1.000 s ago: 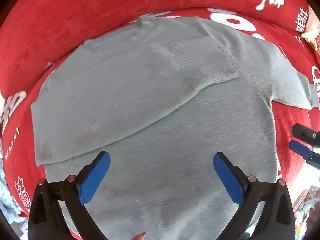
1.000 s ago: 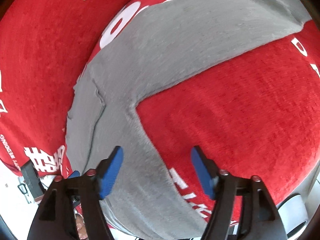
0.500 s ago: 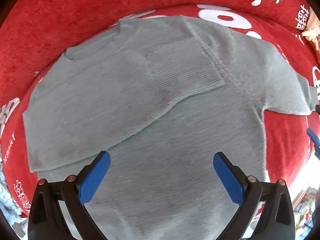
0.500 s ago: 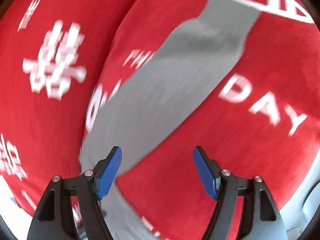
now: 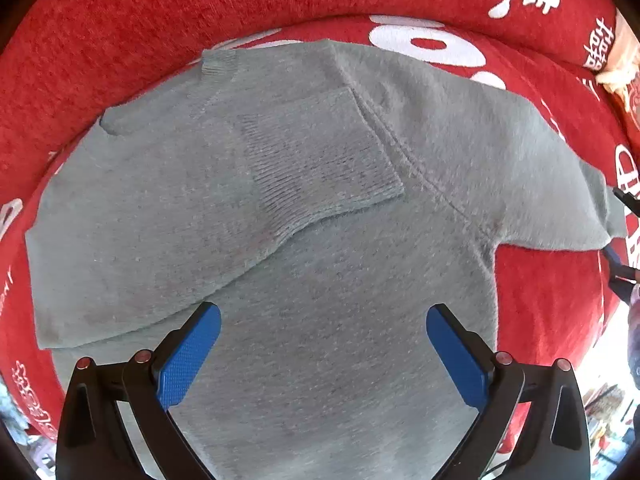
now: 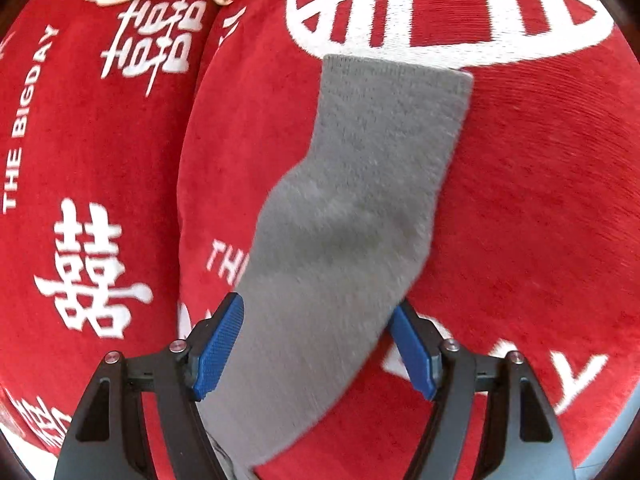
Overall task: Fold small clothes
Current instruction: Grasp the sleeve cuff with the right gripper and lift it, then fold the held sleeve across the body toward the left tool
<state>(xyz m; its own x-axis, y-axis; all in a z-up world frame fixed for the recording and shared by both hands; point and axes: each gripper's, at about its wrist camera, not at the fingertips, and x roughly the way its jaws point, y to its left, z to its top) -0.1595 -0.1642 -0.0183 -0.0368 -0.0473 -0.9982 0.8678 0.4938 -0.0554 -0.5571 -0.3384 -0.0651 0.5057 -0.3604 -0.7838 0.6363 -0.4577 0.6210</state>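
Lying flat on the red sofa cushion (image 5: 160, 40), grey sweater (image 5: 320, 280) with unfolded sleeve (image 6: 360, 200) running lengthwise between the spread right gripper (image 6: 316, 348); left gripper (image 5: 322, 348) spread, empty.

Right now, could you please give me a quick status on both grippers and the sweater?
Left gripper open above sweater body. Right gripper open, straddling the unfolded sleeve. Other sleeve folded across chest. Nothing in the way.
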